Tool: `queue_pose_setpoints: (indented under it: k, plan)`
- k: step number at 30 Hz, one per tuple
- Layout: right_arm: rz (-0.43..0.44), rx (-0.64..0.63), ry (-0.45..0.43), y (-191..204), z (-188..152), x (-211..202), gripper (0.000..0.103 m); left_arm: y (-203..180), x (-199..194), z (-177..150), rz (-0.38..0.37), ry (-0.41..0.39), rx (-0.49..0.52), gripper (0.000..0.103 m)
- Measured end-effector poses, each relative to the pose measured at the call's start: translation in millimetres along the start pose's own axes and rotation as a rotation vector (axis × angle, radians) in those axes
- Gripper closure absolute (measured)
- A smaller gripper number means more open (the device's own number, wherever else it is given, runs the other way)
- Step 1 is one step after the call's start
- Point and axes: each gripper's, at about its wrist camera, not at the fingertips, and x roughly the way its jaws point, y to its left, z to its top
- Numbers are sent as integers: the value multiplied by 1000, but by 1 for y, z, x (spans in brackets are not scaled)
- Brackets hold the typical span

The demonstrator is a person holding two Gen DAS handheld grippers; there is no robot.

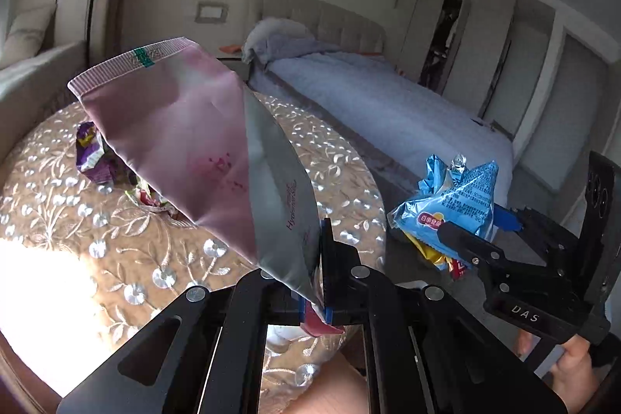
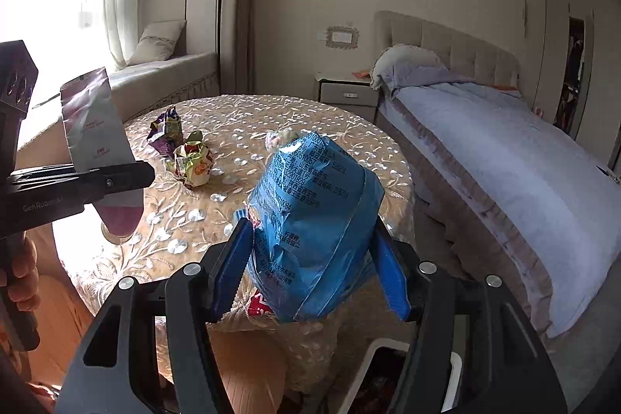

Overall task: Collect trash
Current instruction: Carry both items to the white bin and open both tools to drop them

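Note:
My left gripper [image 1: 310, 282] is shut on a pink and silver pouch [image 1: 202, 142] and holds it above the round table [image 1: 116, 258]. The pouch also shows in the right wrist view [image 2: 93, 127]. My right gripper [image 2: 310, 266] is shut on a crumpled blue snack bag [image 2: 314, 220], held over the table's near edge; it shows in the left wrist view [image 1: 454, 204] too. On the table lie a purple wrapper [image 2: 165, 132], a yellow-green wrapper [image 2: 194, 163] and a small pale wrapper [image 2: 277, 138].
A white bin [image 2: 372, 375] with dark contents stands on the floor below my right gripper. A bed [image 2: 504, 161] with a blue cover is to the right, a nightstand [image 2: 345, 92] behind the table, a window seat [image 2: 163, 76] at left.

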Motion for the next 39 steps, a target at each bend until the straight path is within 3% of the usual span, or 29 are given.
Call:
queue_pose_setpoints:
  k: [8,19,32,39]
  plan:
    - [-114,75,34,-47,-39,-27,42,-70,46,-18,-67,84,192,98]
    - [-248,144,177,-102,-104,-31,42,-141,109,-48,-175,189,500,98]
    - [-231,218,429,-149,-197,25,42,-193,212,-106,-335,404,731,98]
    - [-201,247,538,-161,-237,60,42,-200,254,-127,-359,502,789,98]
